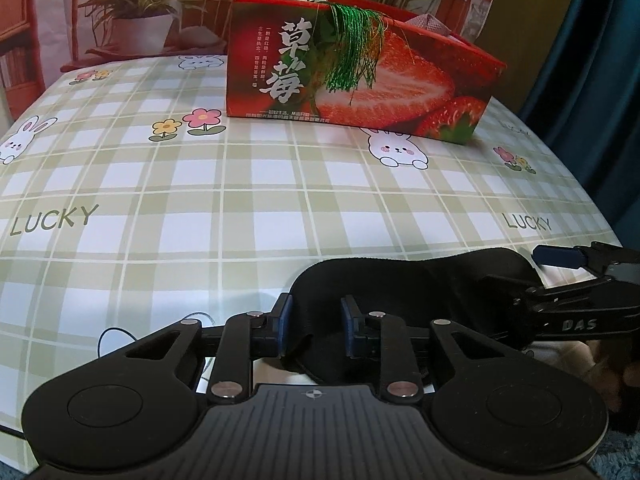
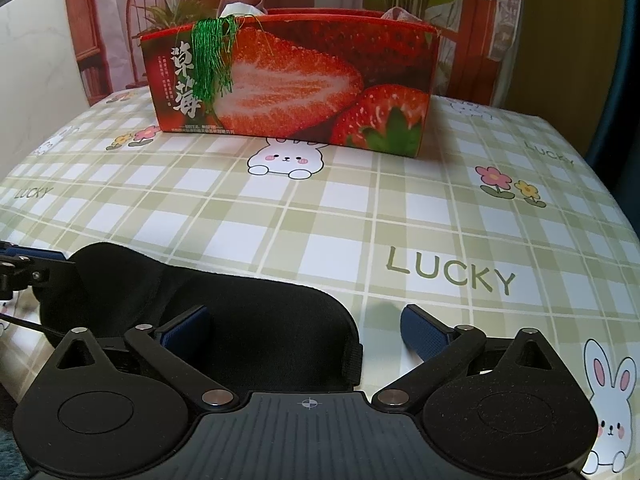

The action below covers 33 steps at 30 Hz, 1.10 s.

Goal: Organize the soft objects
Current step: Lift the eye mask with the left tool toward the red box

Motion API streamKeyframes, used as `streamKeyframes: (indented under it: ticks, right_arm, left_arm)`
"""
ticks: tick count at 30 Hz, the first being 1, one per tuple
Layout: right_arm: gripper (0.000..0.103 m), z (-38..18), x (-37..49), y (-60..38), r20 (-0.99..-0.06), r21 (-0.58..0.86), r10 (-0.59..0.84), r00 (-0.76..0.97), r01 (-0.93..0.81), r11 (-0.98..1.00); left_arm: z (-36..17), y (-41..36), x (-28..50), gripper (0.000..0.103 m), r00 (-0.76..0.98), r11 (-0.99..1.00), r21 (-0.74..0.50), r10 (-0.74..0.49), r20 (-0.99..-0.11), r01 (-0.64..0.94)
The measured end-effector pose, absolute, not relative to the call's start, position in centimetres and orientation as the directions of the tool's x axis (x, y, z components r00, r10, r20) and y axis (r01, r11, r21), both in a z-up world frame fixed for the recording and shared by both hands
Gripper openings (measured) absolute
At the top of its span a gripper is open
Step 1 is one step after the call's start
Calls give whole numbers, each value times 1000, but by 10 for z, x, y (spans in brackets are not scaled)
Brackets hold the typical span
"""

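Observation:
A black eye mask (image 1: 420,280) lies near the front edge of the table. My left gripper (image 1: 316,320) has its blue pads pressed on the mask's left end, with a fold of fabric between them. My right gripper (image 2: 306,330) stands open around the mask's (image 2: 256,320) right end; its left pad (image 2: 188,328) rests over the fabric, and its right pad (image 2: 424,332) is apart from the mask's edge. In the left wrist view the right gripper (image 1: 532,276) shows at the far right. In the right wrist view the left gripper (image 2: 36,264) shows at the far left.
A red strawberry-printed box (image 2: 288,80) with a green tassel (image 2: 212,56) stands open-topped at the back of the table, with white and pink cloth showing inside. A green plaid tablecloth (image 2: 400,208) with rabbits and flowers covers the table. A dark curtain (image 1: 592,60) hangs at the right.

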State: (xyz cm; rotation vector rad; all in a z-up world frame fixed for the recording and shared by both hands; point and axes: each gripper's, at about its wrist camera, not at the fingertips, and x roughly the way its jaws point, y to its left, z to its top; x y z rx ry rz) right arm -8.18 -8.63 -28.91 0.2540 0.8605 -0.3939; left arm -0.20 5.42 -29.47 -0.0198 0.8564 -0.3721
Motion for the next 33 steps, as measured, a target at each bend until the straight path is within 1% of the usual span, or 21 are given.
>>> streamKeyframes:
  ticks: [2, 8, 11, 12, 13, 14, 15, 17, 18, 19, 20, 21, 23, 24, 25, 27, 31, 32, 33]
  right_arm:
    - [93, -284, -85, -88, -775, 76, -221, 592, 435, 897]
    - [93, -278, -96, -86, -793, 72, -215, 569, 439, 896]
    - [89, -281, -95, -86, -806, 83, -196, 558, 435, 896]
    - [85, -282, -94, -85, -804, 83, -196, 562, 432, 898]
    - [79, -281, -94, -84, -798, 89, -189, 572, 421, 903]
    - [76, -281, -95, -82, -794, 91, -183, 580, 411, 907]
    - [71, -280, -95, -80, -790, 92, -176, 587, 398, 913]
    - [67, -280, -95, -79, -788, 90, -174, 591, 389, 917]
    - [61, -279, -94, -79, -786, 91, -174, 593, 390, 916]
    - [51, -278, -95, -80, -780, 100, -173, 601, 392, 915]
    - [49, -277, -96, -81, -775, 110, -168, 609, 392, 913]
    - [47, -277, -96, -82, -772, 119, -164, 614, 394, 911]
    - [43, -276, -96, -83, -766, 121, -168, 621, 395, 911]
    - [39, -276, -96, -83, -761, 122, -169, 626, 395, 911]
    - [35, -276, -96, -84, -757, 130, -163, 633, 391, 911]
    - [33, -276, -96, -85, -756, 133, -160, 635, 388, 912]
    - [32, -278, -96, -84, -755, 130, -162, 635, 387, 913]
    - [32, -278, -96, -85, -755, 133, -161, 635, 389, 912]
    - [32, -279, -96, -85, -756, 134, -161, 635, 391, 911]
  left_arm:
    - [-295, 54, -2, 27, 595, 936, -166, -327, -734, 311]
    - [-295, 54, -2, 29, 595, 936, -162, -326, -735, 312]
    - [-296, 57, -1, 30, 594, 934, -168, -331, -733, 314]
    - [-296, 57, -2, 30, 594, 935, -169, -331, -733, 313]
    - [-296, 56, -2, 30, 594, 935, -167, -330, -733, 313]
    - [-296, 56, -2, 30, 595, 935, -165, -328, -734, 312]
    - [-296, 56, -2, 30, 595, 936, -163, -327, -734, 313]
    - [-296, 56, -2, 30, 595, 935, -165, -328, -734, 313]
    - [-296, 56, -2, 29, 594, 935, -167, -330, -734, 312]
    - [-296, 57, -2, 29, 594, 935, -170, -331, -734, 312]
    - [-296, 57, -2, 29, 592, 934, -173, -333, -734, 312]
    - [-295, 56, -2, 31, 590, 934, -175, -335, -735, 312]
    - [-294, 56, -2, 41, 595, 944, -150, -304, -744, 295]
    - [-293, 55, -3, 55, 597, 949, -137, -287, -749, 285]
    - [-293, 56, -3, 60, 598, 954, -127, -270, -754, 270]
    - [-293, 57, -3, 62, 596, 958, -125, -261, -760, 260]
    - [-292, 58, -3, 63, 588, 960, -129, -256, -768, 249]
    - [-292, 58, -3, 65, 586, 960, -131, -256, -769, 247]
    - [-292, 58, -3, 71, 584, 960, -132, -257, -770, 248]
